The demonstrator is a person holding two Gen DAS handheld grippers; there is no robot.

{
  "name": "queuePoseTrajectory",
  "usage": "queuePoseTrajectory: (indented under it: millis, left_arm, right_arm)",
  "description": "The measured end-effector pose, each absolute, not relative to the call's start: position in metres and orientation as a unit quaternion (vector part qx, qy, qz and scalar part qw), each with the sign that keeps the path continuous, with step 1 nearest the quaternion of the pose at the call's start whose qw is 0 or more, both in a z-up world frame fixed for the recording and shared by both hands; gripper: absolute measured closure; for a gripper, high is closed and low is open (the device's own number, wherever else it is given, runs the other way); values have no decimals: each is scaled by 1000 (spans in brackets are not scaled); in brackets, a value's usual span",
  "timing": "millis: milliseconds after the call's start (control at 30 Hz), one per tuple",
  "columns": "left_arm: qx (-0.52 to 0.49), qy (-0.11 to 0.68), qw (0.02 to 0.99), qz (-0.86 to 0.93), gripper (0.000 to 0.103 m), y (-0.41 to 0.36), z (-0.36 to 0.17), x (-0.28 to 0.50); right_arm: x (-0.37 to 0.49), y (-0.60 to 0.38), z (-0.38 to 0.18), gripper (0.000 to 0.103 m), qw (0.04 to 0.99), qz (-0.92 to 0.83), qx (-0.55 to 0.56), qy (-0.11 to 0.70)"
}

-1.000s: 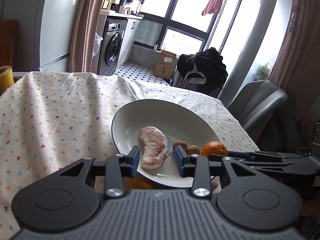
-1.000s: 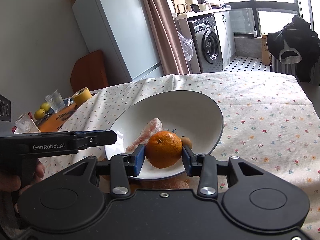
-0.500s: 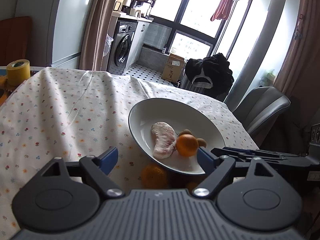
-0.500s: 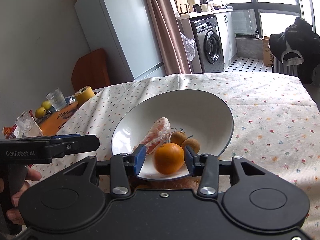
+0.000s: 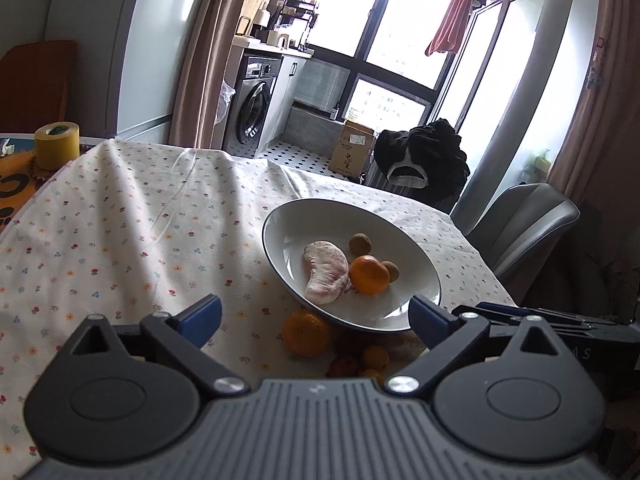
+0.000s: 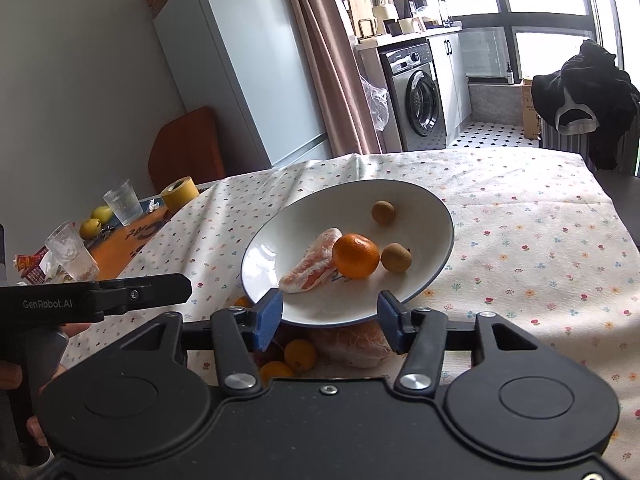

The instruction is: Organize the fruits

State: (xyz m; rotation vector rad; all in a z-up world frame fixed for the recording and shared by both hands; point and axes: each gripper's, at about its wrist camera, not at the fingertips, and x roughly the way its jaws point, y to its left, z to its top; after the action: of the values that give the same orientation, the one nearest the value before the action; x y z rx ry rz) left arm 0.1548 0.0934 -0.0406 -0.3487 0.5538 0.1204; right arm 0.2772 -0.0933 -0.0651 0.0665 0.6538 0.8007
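Observation:
A white plate [image 5: 400, 304] [image 6: 304, 216] sits tilted on the flowered cloth, propped on fruit beneath its near edge. In it lie a pink pomelo segment [image 5: 326, 272] [image 6: 310, 266], an orange [image 5: 369, 275] [image 6: 355, 256] and two small brown fruits [image 5: 360, 244] [image 6: 396, 257]. My left gripper [image 5: 316, 318] hangs just short of the plate, its jaws opening wide with nothing between the pads. My right gripper [image 6: 330, 316] is at the plate's near rim. Its jaws are opening too and the pads press on nothing. Another orange [image 5: 306, 332], a peeled pomelo piece [image 6: 352, 344] and small orange fruits [image 6: 300, 354] lie by the near rim.
A yellow tape roll [image 5: 56, 146], two glasses [image 6: 122, 202] and yellow fruits [image 6: 96, 222] stand at the table's far left on an orange mat. A grey chair [image 5: 524, 228] is beyond the table's right edge. A hand [image 6: 16, 372] grips the left gripper's handle.
The right gripper has let go of the orange, which now lies in the plate against the pomelo segment. Both grippers' jaws have spread, and both have drawn back from the plate.

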Motion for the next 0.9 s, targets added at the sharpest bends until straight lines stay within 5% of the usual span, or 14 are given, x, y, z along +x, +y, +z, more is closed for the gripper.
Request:
queuePoseTrajectory:
  millis: [233,900]
  left_arm:
    - [-180,253,949,54,0,87,-34,137]
    - [-162,241,956,46,0,62,-17,92]
  right_arm:
    - [260,-111,-58,22,879,376,40,292]
    - [211,-149,-44,5,888,376,47,260]
